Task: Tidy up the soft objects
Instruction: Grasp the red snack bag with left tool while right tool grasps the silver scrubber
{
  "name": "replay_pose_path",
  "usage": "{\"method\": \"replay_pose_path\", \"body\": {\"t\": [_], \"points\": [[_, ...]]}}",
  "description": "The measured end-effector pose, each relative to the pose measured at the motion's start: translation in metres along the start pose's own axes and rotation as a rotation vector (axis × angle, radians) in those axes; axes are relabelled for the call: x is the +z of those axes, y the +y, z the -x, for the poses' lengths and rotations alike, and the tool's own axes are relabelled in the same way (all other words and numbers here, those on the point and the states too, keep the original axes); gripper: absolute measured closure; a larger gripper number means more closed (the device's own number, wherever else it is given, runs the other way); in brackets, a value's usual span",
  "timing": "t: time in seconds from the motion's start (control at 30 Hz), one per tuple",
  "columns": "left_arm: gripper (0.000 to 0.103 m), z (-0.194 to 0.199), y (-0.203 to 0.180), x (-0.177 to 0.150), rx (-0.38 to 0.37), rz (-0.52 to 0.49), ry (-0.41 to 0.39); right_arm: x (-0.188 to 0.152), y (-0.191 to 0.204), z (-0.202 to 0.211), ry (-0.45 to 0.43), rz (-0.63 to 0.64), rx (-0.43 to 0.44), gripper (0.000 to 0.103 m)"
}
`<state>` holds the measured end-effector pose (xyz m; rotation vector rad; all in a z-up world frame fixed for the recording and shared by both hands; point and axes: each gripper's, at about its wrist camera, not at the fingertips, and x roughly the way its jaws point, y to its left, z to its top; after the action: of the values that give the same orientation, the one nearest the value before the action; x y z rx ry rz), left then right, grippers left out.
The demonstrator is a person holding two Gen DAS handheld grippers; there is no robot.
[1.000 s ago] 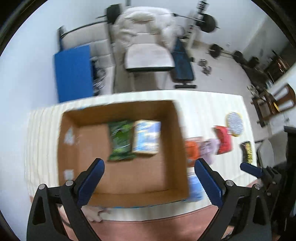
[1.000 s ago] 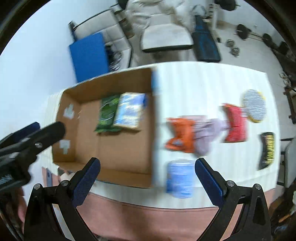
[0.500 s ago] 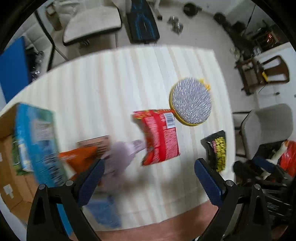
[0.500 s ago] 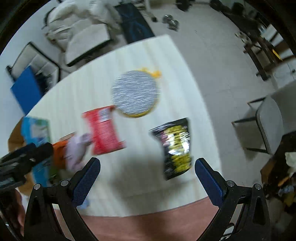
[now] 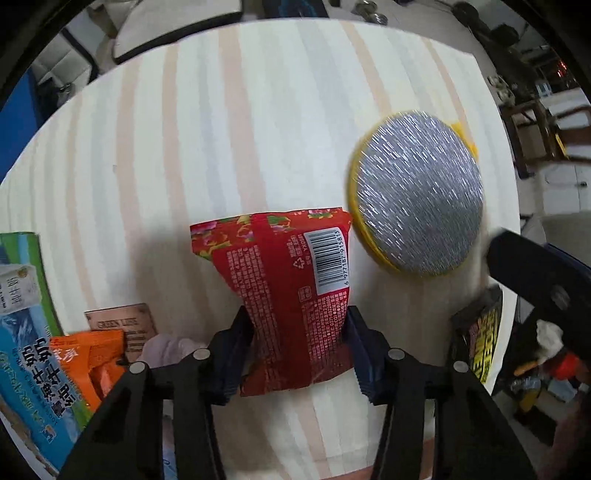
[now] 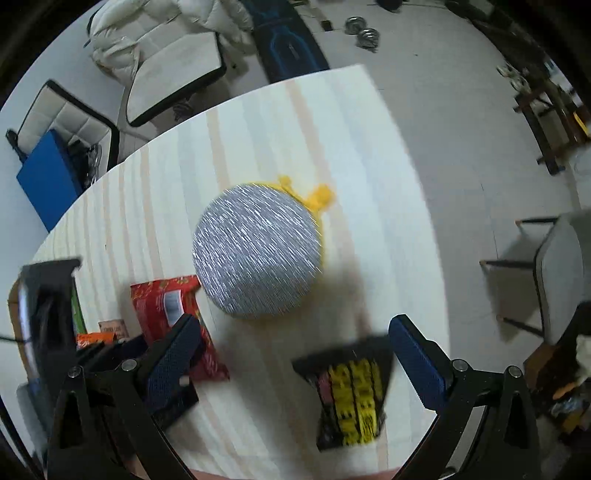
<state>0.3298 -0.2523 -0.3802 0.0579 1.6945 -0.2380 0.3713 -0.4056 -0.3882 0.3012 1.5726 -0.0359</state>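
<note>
Nearby, silver disc (image 5: 417,195) touching red packet (image 5: 295,295)

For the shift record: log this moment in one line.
left gripper: closing on red packet | right gripper: open above black-yellow packet | round silver pad: on table

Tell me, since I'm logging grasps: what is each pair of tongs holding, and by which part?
The left tongs have just closed on the red crinkly snack packet, pinching its lower half from both sides. The right tongs stand open above the black-and-yellow packet, holding nothing.

Home gym – dumbbells (image 6: 364,31), chairs (image 6: 173,55)
</note>
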Motion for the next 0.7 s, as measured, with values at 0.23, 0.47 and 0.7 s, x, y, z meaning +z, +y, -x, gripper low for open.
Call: {"method": "replay_pose_path", "body": {"t": [0.23,0.47,0.7], "points": [[0.059,0.006,0.024,0.001,-0.007,0.077,-0.017,0.025,0.028,-0.044,0.066,0.052,-0.032,0.001],[0.06,0.014,0.03,-0.002,0.005,0.084,-0.037,0.012,0.039,-0.066,0.089,0.065,-0.065,0.027],[0.061,0.052,0.044,-0.017,-0.019,0.082,-0.098,-0.002,0.047,-0.041,0.058,0.057,-0.045,0.07]]}}
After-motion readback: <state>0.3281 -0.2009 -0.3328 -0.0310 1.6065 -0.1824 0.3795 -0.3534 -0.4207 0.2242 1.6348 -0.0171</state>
